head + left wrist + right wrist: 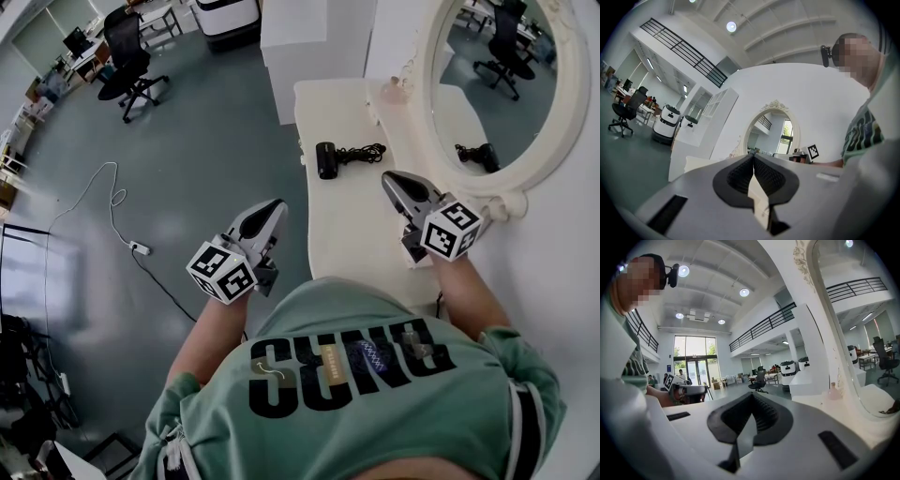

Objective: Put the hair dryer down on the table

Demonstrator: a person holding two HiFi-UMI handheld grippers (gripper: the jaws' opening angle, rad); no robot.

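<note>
Hair dryer [327,159] lies flat on the white table [347,234] at upper centre of the head view, its cord [364,152] bunched just to its right; nothing holds it, so the putting-down looks finished. Left gripper [275,208] hangs beyond the table's left edge, jaws pressed together on nothing; right gripper [391,180] hovers over the table right of centre, near the dryer but apart from it, likewise closed and empty; what remains, probably, is only drawing both hands clear.

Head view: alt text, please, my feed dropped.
A black hair dryer lies on the white table, cord bunched beside it, before an oval mirror. The left gripper and right gripper hover nearer the person, both shut and empty.
</note>
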